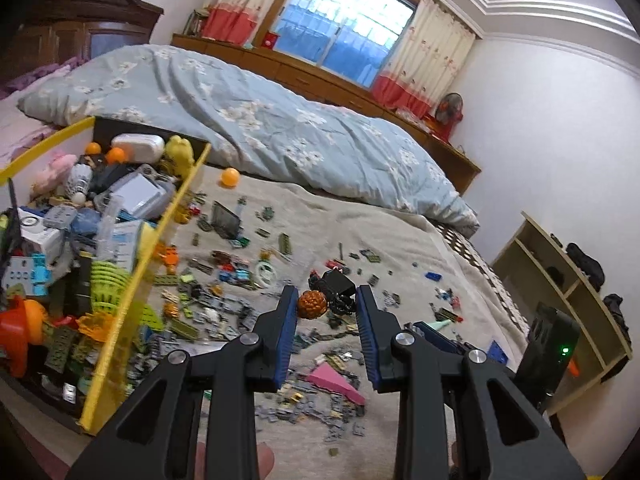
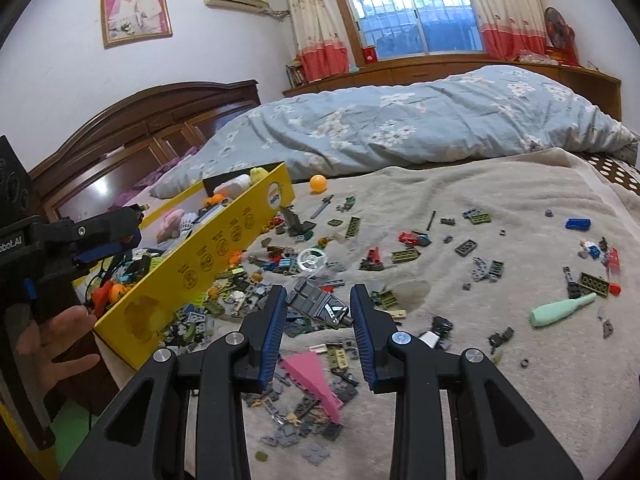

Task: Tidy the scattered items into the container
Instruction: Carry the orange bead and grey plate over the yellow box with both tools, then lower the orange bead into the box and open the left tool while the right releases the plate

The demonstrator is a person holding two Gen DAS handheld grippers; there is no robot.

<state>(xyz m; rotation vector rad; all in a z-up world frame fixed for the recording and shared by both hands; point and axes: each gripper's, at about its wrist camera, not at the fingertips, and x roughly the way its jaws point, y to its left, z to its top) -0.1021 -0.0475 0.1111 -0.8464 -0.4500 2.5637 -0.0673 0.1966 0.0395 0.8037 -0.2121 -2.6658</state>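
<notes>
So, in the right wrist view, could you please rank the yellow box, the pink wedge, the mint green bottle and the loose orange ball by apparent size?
1. yellow box
2. pink wedge; it sits closest to the camera, so its lead over the bottle is unsure
3. mint green bottle
4. orange ball

blanket (image 2: pixel 500 200): matt beige cloth, nubbly, towel-like
duvet (image 1: pixel 280 120): soft blue cloth, floral print, creased
box (image 2: pixel 224 248): yellow card, smooth, slight sheen
bricks (image 2: pixel 312 420): hard plastic, mostly matt grey and green
wedge (image 2: pixel 316 384): pink plastic, ribbed
ball (image 2: pixel 319 183): smooth orange plastic, at 12 o'clock from the bricks
pads (image 1: pixel 286 336): blue ridged rubber
headboard (image 2: pixel 132 140): dark wood, glossy varnish
shelf (image 1: pixel 560 292): pale wood, matt
</notes>
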